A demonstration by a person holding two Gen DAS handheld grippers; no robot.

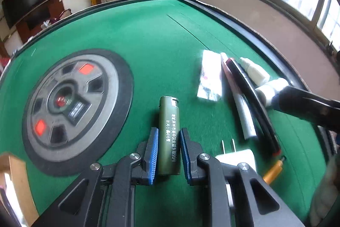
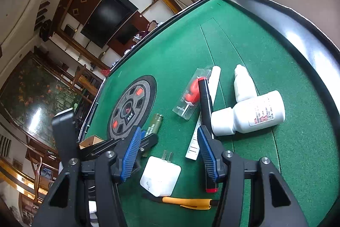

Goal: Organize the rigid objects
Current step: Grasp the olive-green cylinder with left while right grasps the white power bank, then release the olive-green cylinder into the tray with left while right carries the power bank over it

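An olive-green lighter point(image 1: 169, 135) with white lettering lies on the green felt table point(image 1: 161, 46), between the blue pads of my left gripper point(image 1: 169, 142). The jaws stand on both sides of it with small gaps, so the gripper is open. In the right wrist view the lighter point(image 2: 154, 125) is partly hidden behind the left gripper. My right gripper point(image 2: 169, 138) is open and empty, hovering above a white plug adapter point(image 2: 160, 176). A black marker with a red end point(image 2: 205, 131) runs past its right finger.
A row lies at the right: a clear candle packet point(image 2: 190, 95), a white tube point(image 2: 204, 112), a small dropper bottle point(image 2: 244, 84), a white pill bottle point(image 2: 250, 114). An orange pen point(image 2: 187, 202) lies near the front. A round dial panel point(image 1: 70, 103) sits in the table's middle.
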